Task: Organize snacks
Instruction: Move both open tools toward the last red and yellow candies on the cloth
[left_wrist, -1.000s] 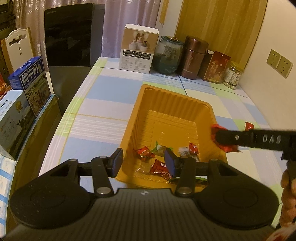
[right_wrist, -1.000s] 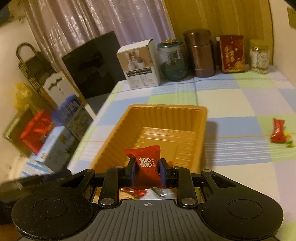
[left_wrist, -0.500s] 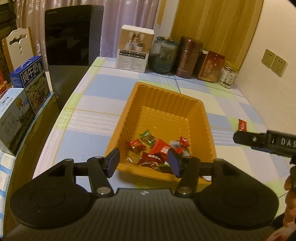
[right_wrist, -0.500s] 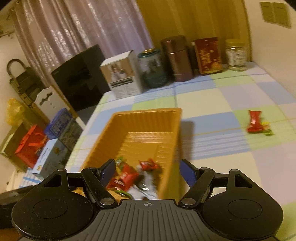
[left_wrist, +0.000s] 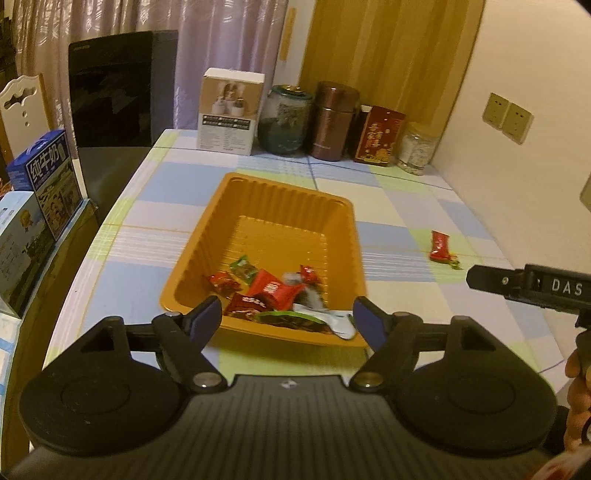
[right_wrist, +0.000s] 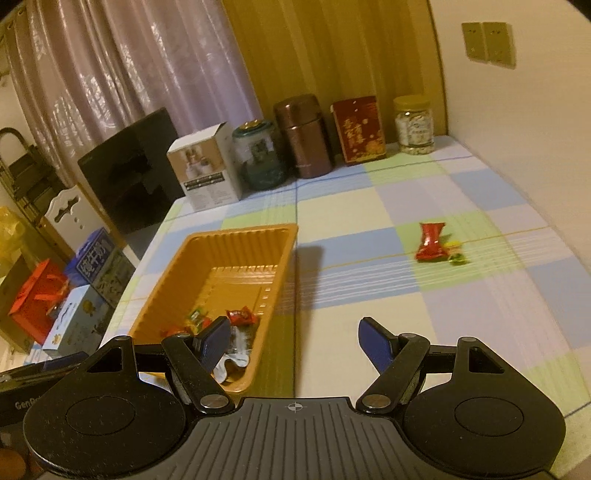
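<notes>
Checkered tablecloth carries an orange tray; left tool and right tool gape empty.

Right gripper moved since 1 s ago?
Yes. The right gripper has swung right, off the orange tray toward the loose red candy; its jaws, earlier clamped on a red candy, now stand open and empty.

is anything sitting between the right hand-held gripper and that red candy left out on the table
Nothing visible does. The right hand-held gripper is open, and only bare checked tablecloth lies between it and the red wrapped candy. The orange plastic tray sits off to its left, and a small green-yellow sweet lies just beside the candy.
</notes>
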